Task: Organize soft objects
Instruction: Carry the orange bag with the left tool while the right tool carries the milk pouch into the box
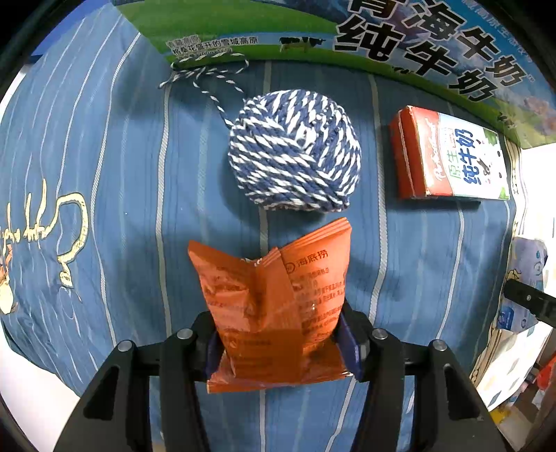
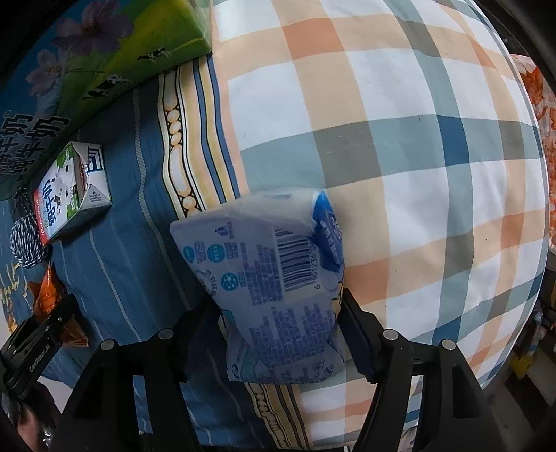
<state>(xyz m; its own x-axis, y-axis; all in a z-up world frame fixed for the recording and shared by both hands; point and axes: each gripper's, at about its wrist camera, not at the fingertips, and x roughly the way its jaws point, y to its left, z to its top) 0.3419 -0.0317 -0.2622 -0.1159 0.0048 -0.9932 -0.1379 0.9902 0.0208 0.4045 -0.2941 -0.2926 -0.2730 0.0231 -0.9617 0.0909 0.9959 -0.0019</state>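
Observation:
My left gripper points down over a blue striped bedsheet, shut on a crumpled orange snack packet that stands up between its pads. Just beyond the packet lies a blue-and-white yarn ball with a loose tail of yarn. In the right wrist view, a pale blue tissue pack rests against a checked pillow. My right gripper stands open around it, its pads just off the pack's sides. The left gripper and its orange packet show at the lower left there.
A small red-and-white milk carton lies on its side right of the yarn ball. A large green and blue milk box closes off the far edge of the sheet. The pillow fills the right side of the bed.

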